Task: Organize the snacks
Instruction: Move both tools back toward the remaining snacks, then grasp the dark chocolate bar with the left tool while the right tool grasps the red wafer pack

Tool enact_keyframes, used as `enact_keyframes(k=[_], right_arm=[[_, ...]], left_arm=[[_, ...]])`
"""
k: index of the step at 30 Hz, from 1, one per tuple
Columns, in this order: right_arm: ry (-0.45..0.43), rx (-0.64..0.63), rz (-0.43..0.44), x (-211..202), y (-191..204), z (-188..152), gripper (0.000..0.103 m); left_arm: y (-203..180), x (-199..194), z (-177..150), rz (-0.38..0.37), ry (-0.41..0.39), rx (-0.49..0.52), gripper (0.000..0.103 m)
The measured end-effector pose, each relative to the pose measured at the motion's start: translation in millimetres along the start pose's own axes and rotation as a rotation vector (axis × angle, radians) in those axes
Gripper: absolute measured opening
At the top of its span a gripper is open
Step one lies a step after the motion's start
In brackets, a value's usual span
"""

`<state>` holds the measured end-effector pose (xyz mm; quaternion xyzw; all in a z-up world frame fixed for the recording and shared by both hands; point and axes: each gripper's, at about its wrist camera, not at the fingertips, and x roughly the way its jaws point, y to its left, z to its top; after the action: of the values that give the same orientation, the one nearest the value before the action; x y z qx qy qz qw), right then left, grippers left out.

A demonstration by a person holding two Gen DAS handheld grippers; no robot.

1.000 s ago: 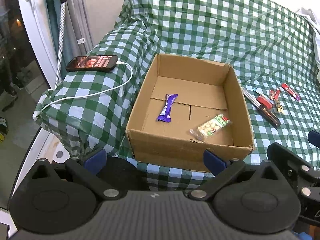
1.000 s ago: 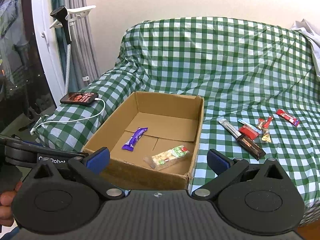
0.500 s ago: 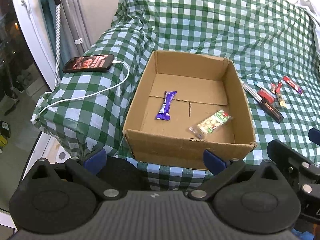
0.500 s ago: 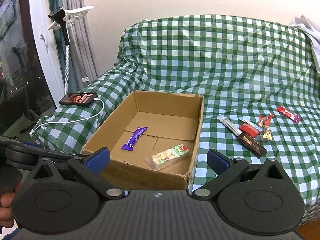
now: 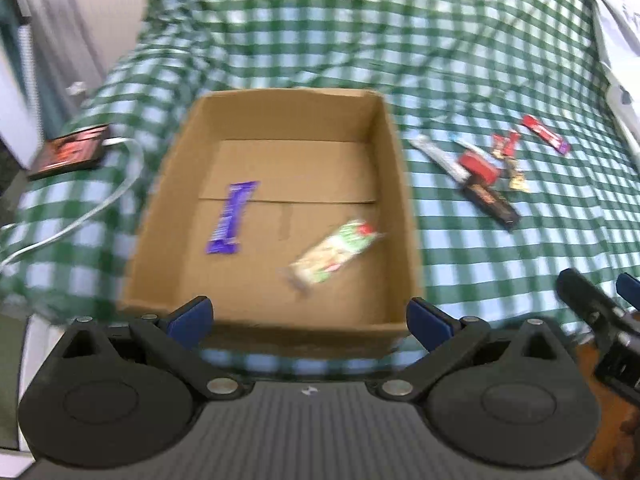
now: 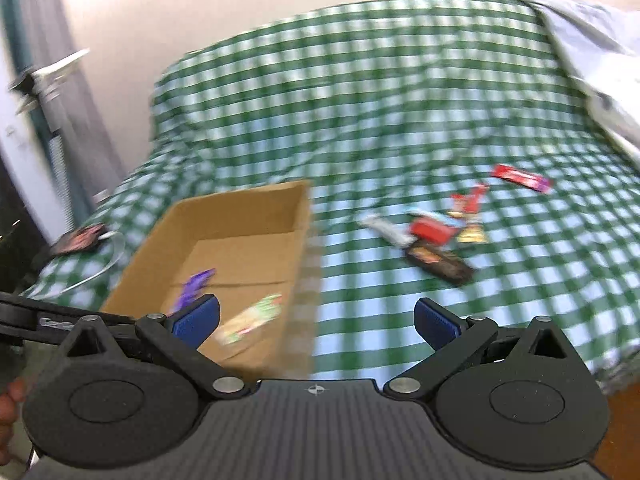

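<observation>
An open cardboard box (image 5: 400,184) (image 6: 240,208) sits on a green checked cloth. Inside it lie a purple bar (image 5: 231,218) (image 6: 194,286) and a clear pack of nuts with a green label (image 5: 334,252) (image 6: 250,320). To the right of the box, several snack bars lie loose on the cloth: a dark bar (image 5: 491,203) (image 6: 440,264), a red pack (image 5: 478,165) (image 6: 430,231) and a red bar farther back (image 5: 546,138) (image 6: 522,178). My left gripper (image 5: 310,318) is open over the box's near wall. My right gripper (image 6: 316,322) is open, in front of the box's right corner. Both views are blurred.
A phone (image 5: 70,151) (image 6: 78,240) on a white cable (image 5: 80,216) lies on the covered armrest left of the box. White fabric (image 6: 592,52) lies at the far right. The right gripper's body (image 5: 600,320) shows at the lower right of the left wrist view.
Both grippers have swung to the right and moved closer to the cloth. The box has shifted left in both views, and the loose snacks sit nearer the middle. Both stay open.
</observation>
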<state>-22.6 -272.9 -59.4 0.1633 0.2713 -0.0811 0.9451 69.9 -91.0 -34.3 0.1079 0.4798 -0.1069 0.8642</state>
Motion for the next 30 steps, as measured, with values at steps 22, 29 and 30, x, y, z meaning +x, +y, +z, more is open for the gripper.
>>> enact_keyframes(k=[22,29,30], right_arm=[[0.034,-0.079,-0.235,246.0,-353.7,164.6,0.102],[0.171,-0.119,-0.210,377.5,-396.1,179.7,0.102],[0.190,-0.114,-0.199,390.7,-396.0,179.4,0.102]], left_arm=[[-228.1,280.5,153.2,-0.108,0.466,-0.086,0.103],[-234.3,336.2,159.1,-0.144,0.555,-0.145,0.103],[-233.2,337.5,160.3,-0.132,0.558,-0.164,0.103]])
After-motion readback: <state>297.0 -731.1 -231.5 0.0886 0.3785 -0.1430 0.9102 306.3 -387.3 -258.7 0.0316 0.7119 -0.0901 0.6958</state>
